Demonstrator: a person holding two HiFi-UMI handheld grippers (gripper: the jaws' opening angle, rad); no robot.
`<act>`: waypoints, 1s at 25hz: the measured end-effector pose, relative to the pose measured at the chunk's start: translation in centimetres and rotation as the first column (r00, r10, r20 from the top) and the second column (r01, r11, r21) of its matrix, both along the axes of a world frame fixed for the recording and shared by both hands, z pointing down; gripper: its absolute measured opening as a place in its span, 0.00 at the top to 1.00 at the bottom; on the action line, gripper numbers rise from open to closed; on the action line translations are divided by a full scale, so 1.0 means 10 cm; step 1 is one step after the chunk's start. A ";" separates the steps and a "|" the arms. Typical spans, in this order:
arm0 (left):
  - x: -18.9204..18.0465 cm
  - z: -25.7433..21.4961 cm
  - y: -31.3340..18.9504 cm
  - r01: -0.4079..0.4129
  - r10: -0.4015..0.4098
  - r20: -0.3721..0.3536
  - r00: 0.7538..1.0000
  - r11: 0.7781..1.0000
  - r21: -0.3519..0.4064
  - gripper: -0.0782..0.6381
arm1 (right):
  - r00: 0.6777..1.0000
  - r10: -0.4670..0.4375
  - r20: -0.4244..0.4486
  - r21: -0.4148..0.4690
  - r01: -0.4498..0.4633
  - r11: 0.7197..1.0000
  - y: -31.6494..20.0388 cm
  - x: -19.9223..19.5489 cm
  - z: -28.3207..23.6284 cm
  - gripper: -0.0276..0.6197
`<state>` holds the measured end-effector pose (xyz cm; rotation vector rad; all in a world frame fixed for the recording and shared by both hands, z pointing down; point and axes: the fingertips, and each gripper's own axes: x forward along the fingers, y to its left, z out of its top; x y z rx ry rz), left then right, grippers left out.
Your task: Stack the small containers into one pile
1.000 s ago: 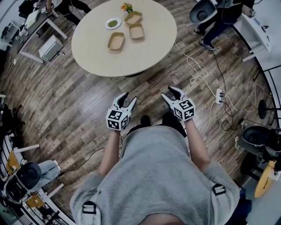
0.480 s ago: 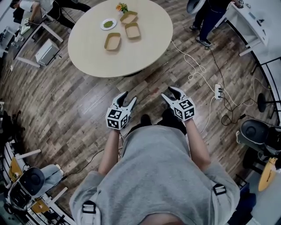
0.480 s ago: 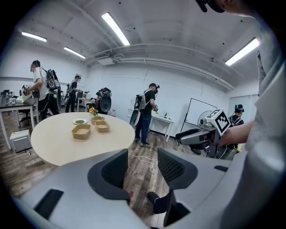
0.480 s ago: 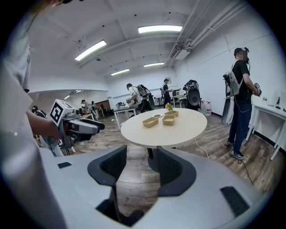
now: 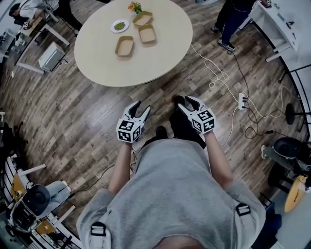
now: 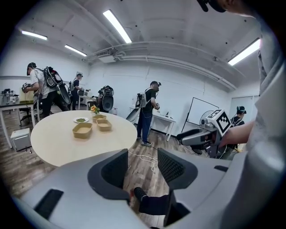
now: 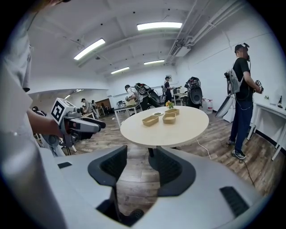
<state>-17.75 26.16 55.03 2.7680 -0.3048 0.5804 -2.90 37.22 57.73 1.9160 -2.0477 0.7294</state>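
Observation:
Three tan small containers lie apart on the round table: one at the left, one in the middle, one at the back. They also show as a left container, a right one and, in the right gripper view, a nearest container. My left gripper hangs over the wood floor short of the table. Its jaws have just opened a little wider, with nothing between them. My right gripper is beside it, also open and empty.
A white plate of green food and a small flower pot stand by the containers. A white cable and a power strip lie on the floor at the right. People stand beyond the table. A white box stands at the left.
The person's dark leg has stepped forward under the right gripper. The table sits slightly further left in the head view. Both grippers keep their places.

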 end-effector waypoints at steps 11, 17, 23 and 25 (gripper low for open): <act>0.21 0.03 -0.32 0.056 -0.056 0.022 0.998 0.998 -0.013 0.60 | 0.999 -0.041 0.025 -0.007 0.042 0.999 -0.43 0.30 0.06 0.65; 0.40 -0.03 -0.46 0.075 -0.075 0.025 0.997 0.997 -0.005 0.60 | 0.998 -0.062 0.033 -0.003 0.062 0.998 -0.64 0.50 0.03 0.65; 0.57 -0.01 -0.69 0.092 -0.091 0.048 0.995 0.996 -0.008 0.60 | 0.996 -0.073 0.060 -0.006 0.073 0.997 -0.93 0.70 0.08 0.66; 0.66 0.00 -0.79 0.106 -0.105 0.055 0.993 0.994 -0.009 0.60 | 0.994 -0.084 0.067 -0.010 0.085 0.996 -1.03 0.79 0.11 0.66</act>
